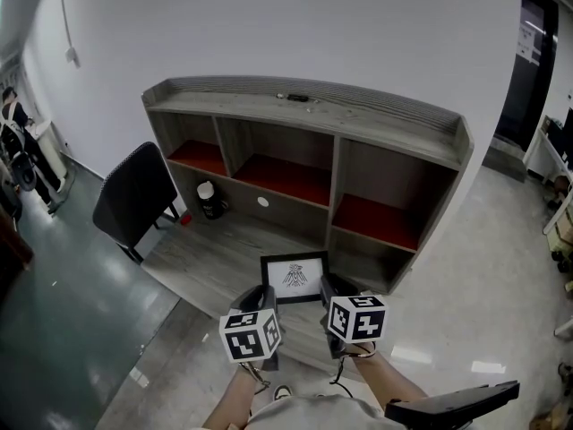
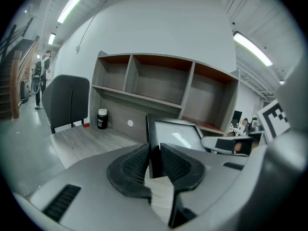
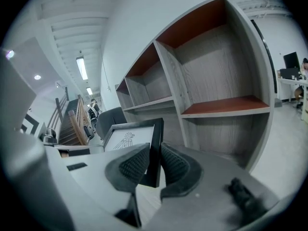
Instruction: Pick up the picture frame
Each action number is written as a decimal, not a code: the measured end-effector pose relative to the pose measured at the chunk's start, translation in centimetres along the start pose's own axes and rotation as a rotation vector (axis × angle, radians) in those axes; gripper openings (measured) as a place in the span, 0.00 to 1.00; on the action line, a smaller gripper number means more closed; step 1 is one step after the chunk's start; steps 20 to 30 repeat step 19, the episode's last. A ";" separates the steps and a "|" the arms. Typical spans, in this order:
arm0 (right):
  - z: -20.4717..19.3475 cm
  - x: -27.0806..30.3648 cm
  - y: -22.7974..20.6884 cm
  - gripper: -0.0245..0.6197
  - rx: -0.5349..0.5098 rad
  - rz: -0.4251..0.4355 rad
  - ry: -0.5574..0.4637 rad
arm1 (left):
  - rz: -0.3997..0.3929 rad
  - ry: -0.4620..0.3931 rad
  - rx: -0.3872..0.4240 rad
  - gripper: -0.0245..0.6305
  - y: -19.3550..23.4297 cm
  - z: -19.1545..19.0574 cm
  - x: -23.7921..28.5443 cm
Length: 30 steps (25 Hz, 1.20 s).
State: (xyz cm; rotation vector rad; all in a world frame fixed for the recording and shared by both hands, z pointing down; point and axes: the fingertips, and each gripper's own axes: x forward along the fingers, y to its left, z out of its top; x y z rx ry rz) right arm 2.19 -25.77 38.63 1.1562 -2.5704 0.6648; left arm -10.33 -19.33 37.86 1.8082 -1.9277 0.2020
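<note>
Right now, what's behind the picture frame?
The grey shelf unit with red-floored cubbies stands behind the picture frame. The frame hides the desk right behind it.

There is one picture frame at six o'clock in the head view. There are two grippers, the left gripper at seven o'clock of it and the right gripper at five, each bearing one marker cube. One desk carries one hutch with three red-floored compartments. One dark jar stands at ten o'clock of the frame. One black chair stands at nine.
</note>
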 end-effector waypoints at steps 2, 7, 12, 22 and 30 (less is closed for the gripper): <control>0.2 0.2 0.0 0.16 -0.003 0.002 -0.001 | 0.000 -0.002 -0.001 0.16 0.0 0.2 0.2; 0.4 0.5 0.1 0.16 -0.009 0.004 0.003 | -0.001 -0.002 -0.004 0.16 0.3 0.3 0.4; 0.4 0.9 0.2 0.16 -0.015 0.005 0.007 | 0.000 0.001 -0.004 0.16 0.6 0.2 0.5; 0.2 1.2 0.8 0.16 -0.018 0.008 0.013 | 0.004 0.003 -0.002 0.16 1.2 0.3 0.3; 0.2 1.2 0.8 0.16 -0.018 0.008 0.013 | 0.004 0.003 -0.002 0.16 1.2 0.3 0.3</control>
